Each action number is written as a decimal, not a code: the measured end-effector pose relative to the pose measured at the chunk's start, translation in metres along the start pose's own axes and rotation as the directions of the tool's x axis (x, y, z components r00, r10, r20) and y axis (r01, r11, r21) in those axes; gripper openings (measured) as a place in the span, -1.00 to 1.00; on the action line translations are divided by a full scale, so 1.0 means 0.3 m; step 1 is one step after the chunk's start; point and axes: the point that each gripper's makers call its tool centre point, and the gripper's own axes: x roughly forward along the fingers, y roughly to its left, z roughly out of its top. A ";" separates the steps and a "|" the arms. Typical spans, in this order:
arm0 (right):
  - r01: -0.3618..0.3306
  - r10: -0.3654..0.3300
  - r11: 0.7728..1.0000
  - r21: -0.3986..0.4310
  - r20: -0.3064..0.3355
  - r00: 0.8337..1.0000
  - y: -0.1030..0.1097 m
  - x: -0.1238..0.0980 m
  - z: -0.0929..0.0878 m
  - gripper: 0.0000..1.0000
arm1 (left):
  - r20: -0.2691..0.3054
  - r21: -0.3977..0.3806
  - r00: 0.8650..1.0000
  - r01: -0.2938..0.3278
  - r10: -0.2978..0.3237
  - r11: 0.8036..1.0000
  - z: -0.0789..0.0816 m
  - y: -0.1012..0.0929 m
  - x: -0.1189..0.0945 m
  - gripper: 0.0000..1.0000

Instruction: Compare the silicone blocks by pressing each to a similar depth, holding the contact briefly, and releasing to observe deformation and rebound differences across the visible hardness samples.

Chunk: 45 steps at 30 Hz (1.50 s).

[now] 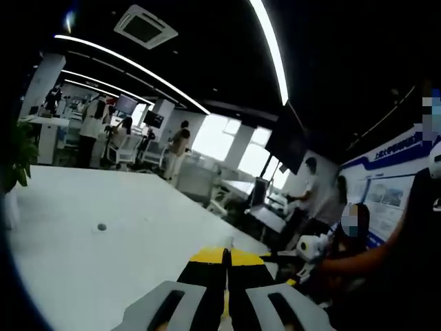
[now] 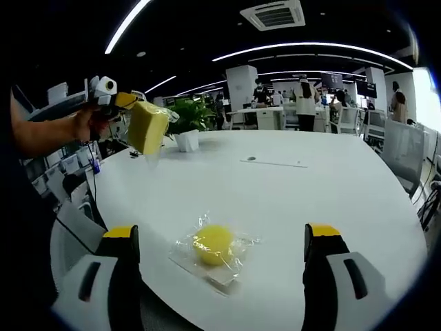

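Silicone block (image 2: 214,244), round yellow, bagged, lies on tabletop (image 2: 331,193) between right claw's (image 2: 224,241) wide-open jaws. Left claw (image 2: 141,124) grips yellow block aloft. Centre right claw, close slowly, hold, release.

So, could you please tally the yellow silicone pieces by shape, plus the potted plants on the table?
Yellow block, held up by the left gripper: 1
Yellow round piece in clear wrap: 1
Potted plant: 1
Total: 3
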 end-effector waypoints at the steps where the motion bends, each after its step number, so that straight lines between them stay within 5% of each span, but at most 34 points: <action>1: -0.002 0.002 1.000 0.001 0.005 1.000 0.002 0.001 0.006 0.88 | 0.001 0.004 1.000 0.004 -0.004 1.000 0.000 -0.005 -0.001 -1.00; 13: -0.070 0.071 0.997 -0.022 0.020 0.997 0.075 0.042 0.032 0.78 | 0.004 0.026 0.999 0.049 -0.050 0.998 -0.041 -0.043 -0.009 -1.00; 35: -0.250 0.254 0.966 -0.060 0.086 0.963 0.241 0.162 0.199 0.77 | 0.034 0.006 0.983 0.182 -0.182 0.983 -0.024 -0.159 0.016 -1.00; 37: -0.285 0.289 0.957 -0.050 0.090 0.953 0.268 0.167 0.215 0.77 | 0.033 0.010 0.980 0.195 -0.195 0.981 -0.020 -0.176 0.019 -1.00; 41: -0.409 0.410 0.912 -0.028 0.091 0.908 0.362 0.157 0.249 0.74 | 0.019 0.016 0.978 0.206 -0.206 0.978 -0.021 -0.193 0.018 -1.00; 45: -0.443 0.444 0.896 -0.031 0.107 0.890 0.398 0.158 0.295 0.73 | 0.025 0.010 0.976 0.217 -0.217 0.976 -0.013 -0.202 0.011 -1.00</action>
